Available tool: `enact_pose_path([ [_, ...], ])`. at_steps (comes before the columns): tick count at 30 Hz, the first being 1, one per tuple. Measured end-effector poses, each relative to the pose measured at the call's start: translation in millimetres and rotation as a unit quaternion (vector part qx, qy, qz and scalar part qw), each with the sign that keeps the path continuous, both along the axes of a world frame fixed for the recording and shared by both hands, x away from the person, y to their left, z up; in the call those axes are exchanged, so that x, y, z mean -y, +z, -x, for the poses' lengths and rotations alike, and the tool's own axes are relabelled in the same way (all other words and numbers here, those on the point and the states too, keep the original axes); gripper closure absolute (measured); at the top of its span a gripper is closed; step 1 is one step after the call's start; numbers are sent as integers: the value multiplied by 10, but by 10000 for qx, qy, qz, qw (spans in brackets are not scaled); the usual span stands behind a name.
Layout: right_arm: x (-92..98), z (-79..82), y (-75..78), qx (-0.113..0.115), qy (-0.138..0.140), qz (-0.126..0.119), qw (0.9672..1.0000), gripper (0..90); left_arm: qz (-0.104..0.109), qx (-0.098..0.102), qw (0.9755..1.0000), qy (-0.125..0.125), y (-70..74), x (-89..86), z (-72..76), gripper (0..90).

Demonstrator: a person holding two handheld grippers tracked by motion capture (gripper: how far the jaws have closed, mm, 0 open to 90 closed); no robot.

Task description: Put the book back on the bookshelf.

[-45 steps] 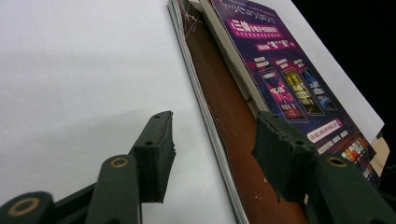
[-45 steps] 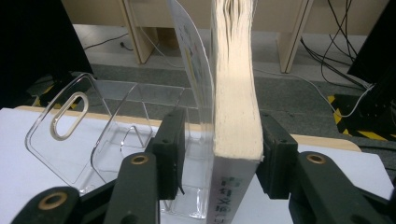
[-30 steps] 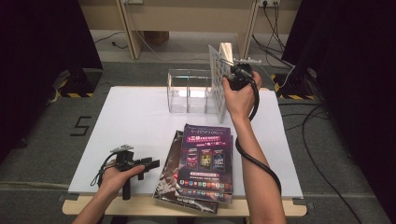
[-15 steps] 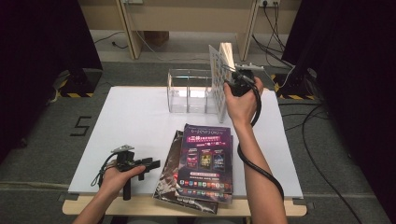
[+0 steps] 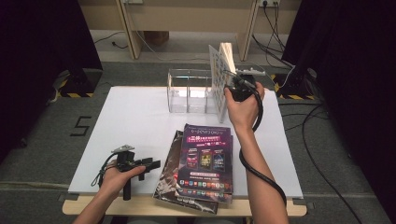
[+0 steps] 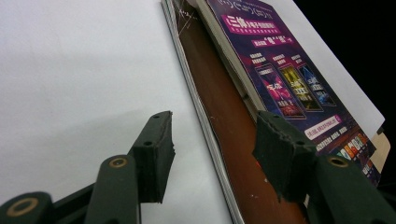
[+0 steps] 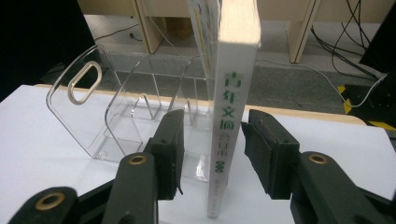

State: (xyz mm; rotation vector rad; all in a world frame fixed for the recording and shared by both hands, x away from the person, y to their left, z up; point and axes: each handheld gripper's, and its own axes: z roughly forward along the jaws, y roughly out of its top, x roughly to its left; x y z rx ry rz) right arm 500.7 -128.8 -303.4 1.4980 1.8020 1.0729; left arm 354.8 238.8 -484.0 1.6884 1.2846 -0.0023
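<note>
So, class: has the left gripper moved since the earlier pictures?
No. The left gripper lies at the same spot beside the magazines, near the table's front edge.

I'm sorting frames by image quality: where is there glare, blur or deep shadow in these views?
High view: the white table is brightly lit while both side edges fall into black; the clear rack shows pale glare. Left gripper view: the magazine cover is fairly sharp, the near jaws soft. Right gripper view: the book's spine is readable, its top edge washed out; the rack's walls catch reflections.
</note>
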Motion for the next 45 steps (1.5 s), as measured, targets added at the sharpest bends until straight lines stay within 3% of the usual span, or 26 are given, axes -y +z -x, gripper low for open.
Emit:
enact_pose_path([
  [28,192,371,-347,-403,78,101,9991,564,-54,51,10000,-55,28,41,3,461],
  [35,234,504,-519,-559,132,166,9982,564,-109,65,9999,-82,19,74,-16,462],
  [45,293,658,-867,-997,192,124,9947,561,-153,167,9997,-111,83,221,-93,462],
])
